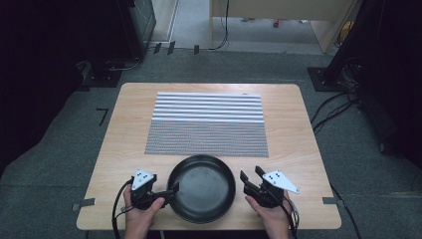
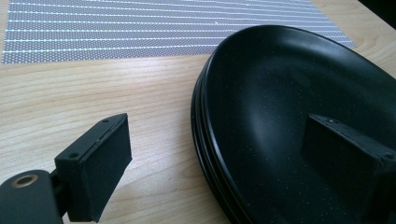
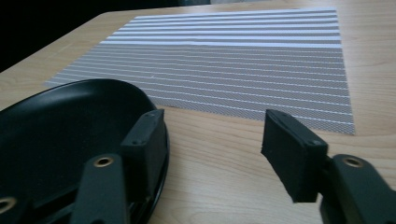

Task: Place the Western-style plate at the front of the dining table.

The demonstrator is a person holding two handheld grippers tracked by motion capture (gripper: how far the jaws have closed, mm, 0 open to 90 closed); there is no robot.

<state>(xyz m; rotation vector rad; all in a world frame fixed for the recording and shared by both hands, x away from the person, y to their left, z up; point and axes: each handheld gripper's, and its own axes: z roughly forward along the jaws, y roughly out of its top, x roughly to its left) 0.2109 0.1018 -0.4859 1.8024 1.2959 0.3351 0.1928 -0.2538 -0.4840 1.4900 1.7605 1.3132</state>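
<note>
On the left side of the wooden table (image 1: 119, 149), the left gripper (image 1: 166, 193) has its jaws wide apart — one inside the black pan (image 1: 201, 186), one outside its rim, not squeezing it. That pan sits near the front edge, just below the striped mat (image 1: 206, 124). Beside the pan's right edge, the right gripper (image 1: 250, 175) has its jaws apart too — nothing is held.

Left tool (image 1: 171, 190) jaws apart; right tool (image 1: 252, 176) jaws apart, both hand-held
</note>
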